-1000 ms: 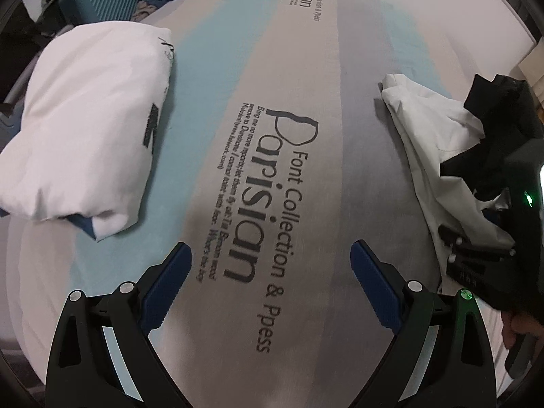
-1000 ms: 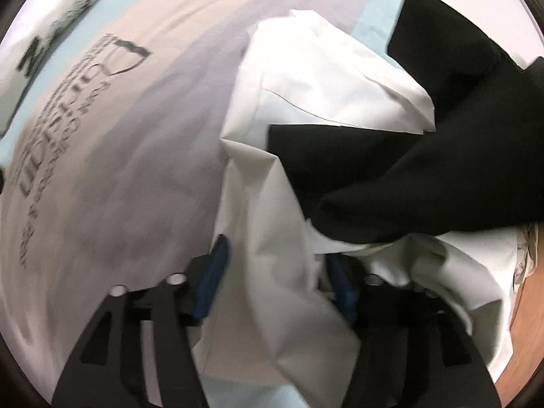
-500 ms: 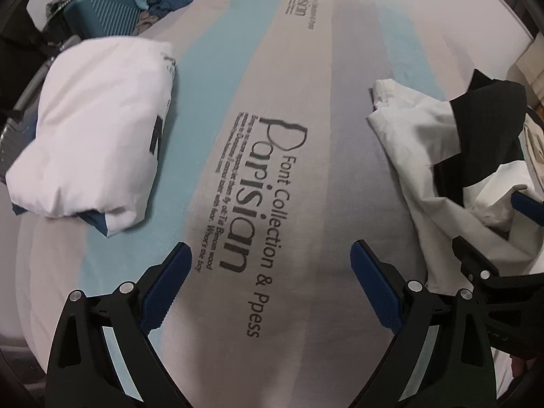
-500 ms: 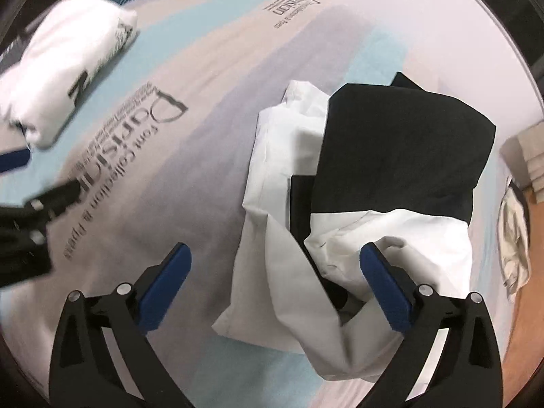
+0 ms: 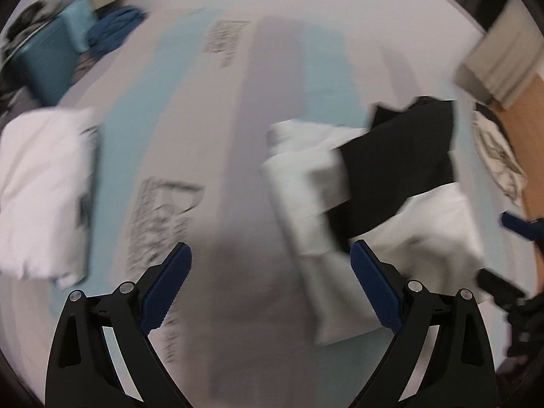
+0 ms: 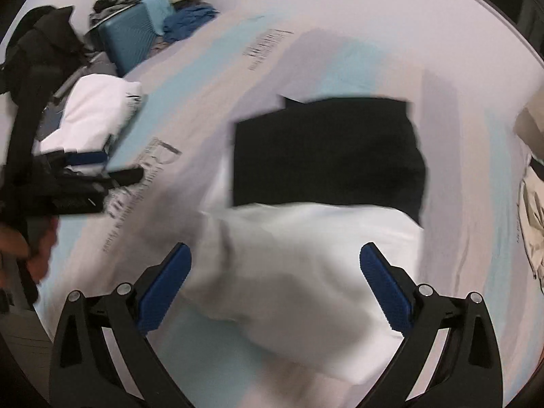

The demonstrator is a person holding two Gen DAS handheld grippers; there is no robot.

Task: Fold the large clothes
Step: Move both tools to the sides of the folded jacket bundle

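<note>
A black-and-white garment (image 6: pixel 306 224) lies folded on the striped bed sheet (image 6: pixel 210 78), black half farther away, white half nearer. My right gripper (image 6: pixel 275 265) hangs above its white part, open, nothing between the blue pads. The same garment (image 5: pixel 370 183) shows to the right in the blurred left wrist view. My left gripper (image 5: pixel 270 265) stands open over bare sheet to the left of it, holding nothing. The left gripper (image 6: pixel 112 170) also appears at the left edge of the right wrist view, with a hand beneath it.
A folded white garment (image 5: pixel 44 183) lies at the left of the bed. A teal suitcase (image 6: pixel 129 37) and blue clothes (image 6: pixel 187 20) sit at the far corner. At the right edge are a wooden surface (image 5: pixel 523 108) and a pale printed cloth (image 5: pixel 499 156).
My right gripper let go of the white cloth, opened wide and rose away from the garment. The left gripper also lifted and swung right, so the garment now sits more centrally in its view.
</note>
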